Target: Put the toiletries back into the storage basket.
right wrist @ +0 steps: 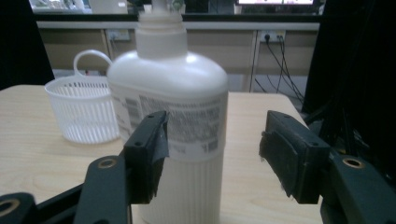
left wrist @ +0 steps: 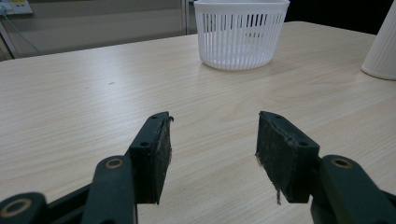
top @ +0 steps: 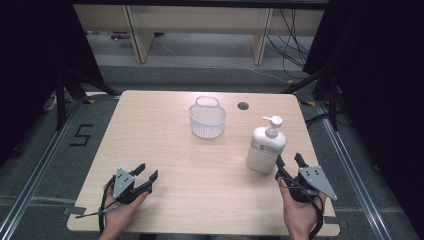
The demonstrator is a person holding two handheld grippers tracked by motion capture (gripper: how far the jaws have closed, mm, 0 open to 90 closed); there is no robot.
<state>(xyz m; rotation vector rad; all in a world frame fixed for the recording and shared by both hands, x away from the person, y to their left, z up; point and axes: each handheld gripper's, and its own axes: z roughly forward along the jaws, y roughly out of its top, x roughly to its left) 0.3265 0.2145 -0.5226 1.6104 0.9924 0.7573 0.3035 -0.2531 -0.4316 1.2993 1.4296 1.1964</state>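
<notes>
The right gripper (top: 289, 161) sits just short of the white pump bottle (top: 266, 148), its jaws spread apart with the bottle's body standing ahead of them and not yet between the pads. In the right gripper view the bottle (right wrist: 173, 121) is close in front and somewhat toward the left jaw, upright on the desk (top: 165, 150), label turned to the camera. Nothing is clamped. The jaws look set wide because the bottle is broad, and a grip low on the ribbed body would keep a tall, top-heavy thing from tipping. The hand comes in low from the near edge, wrist resting close to the desk, gripper aimed forward and slightly toward the bottle, held about level.

The white basket (top: 207, 120) stands farther off, beyond the bottle and to the right gripper's left, its loop handle at the far rim; it appears empty, which suggests it is where the bottle is meant to go.

The left gripper (top: 147, 172) rests well apart from both things, near the front edge, held in a hand that lies on the desk. Its jaws are also apart with only bare wood between them, and in its own view the basket (left wrist: 240, 32) lies straight ahead, far off. It looks parked, leaving the work to the other hand
</notes>
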